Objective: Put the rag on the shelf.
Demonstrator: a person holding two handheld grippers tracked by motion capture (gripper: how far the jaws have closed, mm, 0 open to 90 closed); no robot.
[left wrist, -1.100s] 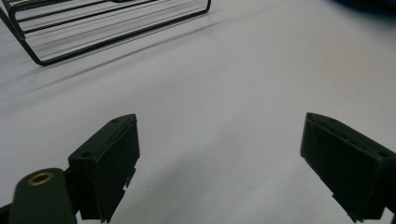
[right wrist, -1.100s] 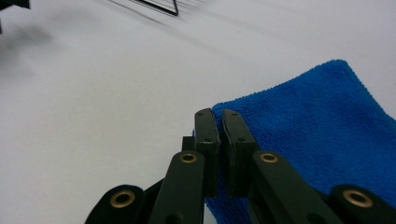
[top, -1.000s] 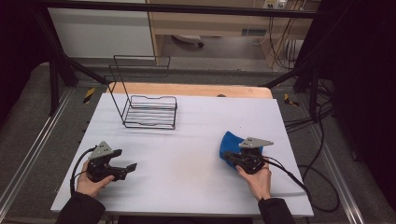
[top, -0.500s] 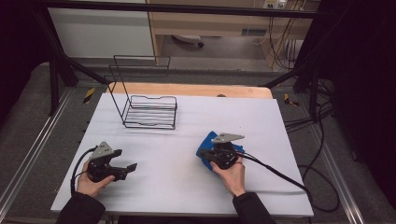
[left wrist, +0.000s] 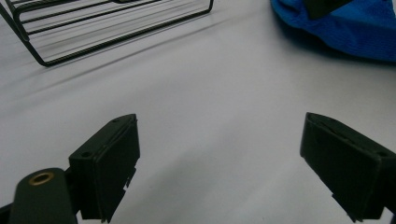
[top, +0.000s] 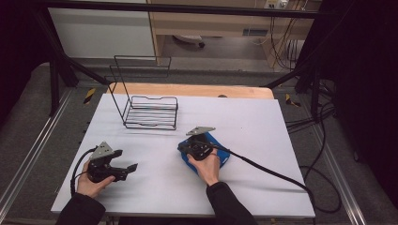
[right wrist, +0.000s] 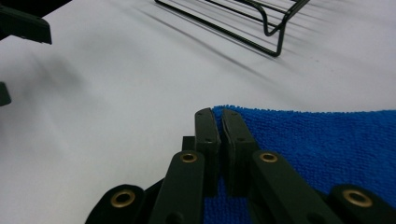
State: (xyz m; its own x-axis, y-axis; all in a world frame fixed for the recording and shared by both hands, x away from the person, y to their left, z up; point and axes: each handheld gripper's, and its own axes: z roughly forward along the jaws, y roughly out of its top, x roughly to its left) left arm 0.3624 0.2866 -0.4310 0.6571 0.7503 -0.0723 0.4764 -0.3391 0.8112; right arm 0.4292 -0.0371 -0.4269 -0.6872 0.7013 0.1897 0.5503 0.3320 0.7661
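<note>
A white bench (top: pixel 263 140) carries a black wire rack (top: pixel 151 111) toward its far left corner. The right gripper (right wrist: pixel 223 122), jaws pressed together, pinches a blue terry cloth (top: pixel 217 154) near the bench's middle. The left gripper (left wrist: pixel 219 158) waits wide apart, holding nothing. Likely mid-drag; next probably calls for spreading or folding the cloth.

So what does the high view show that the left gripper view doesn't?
High view alone: both forearms, the left tool, the right tool resting on the blue terry cloth, the black wire rack's tall back frame, and trailing cables. Left gripper view alone: its own two black jaws up close, spread wide over bare table. Both share the white tabletop, the rack's base and the cloth.
</note>
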